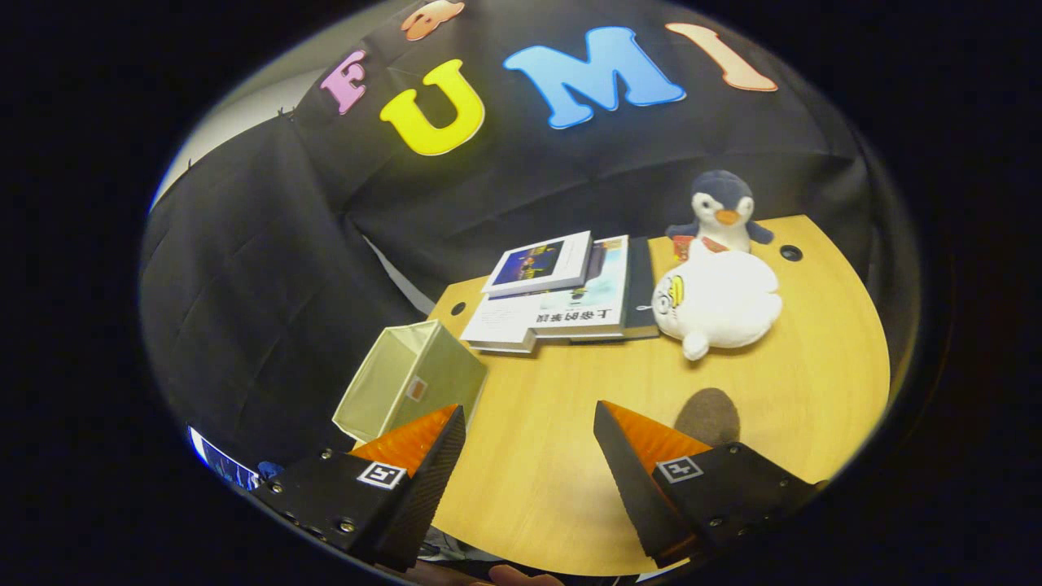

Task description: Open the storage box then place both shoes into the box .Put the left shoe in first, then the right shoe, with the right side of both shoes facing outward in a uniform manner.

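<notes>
1. Gripper view: the gripper [529,456] is spread wide and holds nothing, above the wooden table [570,423].
2. The storage box [411,382], open-topped, sits lower left, just beyond the left finger.
3. Books [562,297], a white plush [716,301] and a penguin plush [720,212] lie beyond.

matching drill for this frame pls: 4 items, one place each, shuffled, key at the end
Items:
1. storage box
2. stack of books
3. penguin plush
4. white plush

Places:
A. at the far edge of the table, against the black cloth
B. just ahead of the left finger, at the table's left edge
C. in front of the penguin, right of the books
D. beyond the fingers, between the box and the white plush

Pairs: 1-B, 2-D, 3-A, 4-C

The tool is open, its fingers over bare tabletop, holding nothing.
</notes>
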Available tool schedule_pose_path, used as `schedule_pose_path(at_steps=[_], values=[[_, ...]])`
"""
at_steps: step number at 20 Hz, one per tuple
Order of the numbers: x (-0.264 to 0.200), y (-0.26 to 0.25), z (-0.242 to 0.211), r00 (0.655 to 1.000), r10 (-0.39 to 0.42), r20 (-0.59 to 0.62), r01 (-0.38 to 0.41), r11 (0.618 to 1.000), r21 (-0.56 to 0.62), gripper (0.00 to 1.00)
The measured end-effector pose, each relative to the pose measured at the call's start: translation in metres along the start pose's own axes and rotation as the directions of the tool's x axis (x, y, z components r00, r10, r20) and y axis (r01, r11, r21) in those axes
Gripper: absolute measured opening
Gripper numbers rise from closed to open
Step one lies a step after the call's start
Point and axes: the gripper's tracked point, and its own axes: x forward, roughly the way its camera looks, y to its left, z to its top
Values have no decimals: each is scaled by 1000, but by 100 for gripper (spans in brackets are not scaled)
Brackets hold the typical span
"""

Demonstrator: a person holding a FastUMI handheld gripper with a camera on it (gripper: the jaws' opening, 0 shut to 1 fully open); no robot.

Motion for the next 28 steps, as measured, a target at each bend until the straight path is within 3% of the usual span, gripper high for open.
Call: schedule_pose_path(at_steps=[8, 16, 22, 28], values=[[-29, -90, -30, 985, -171, 0, 171, 983, 72, 96], [-33, -158, -87, 931, -334, -145, 340, 940, 18, 96], [-8, -178, -117, 883, -386, -267, 387, 921, -52, 96], [27, -198, -118, 853, -429, -297, 429, 901, -68, 91]])
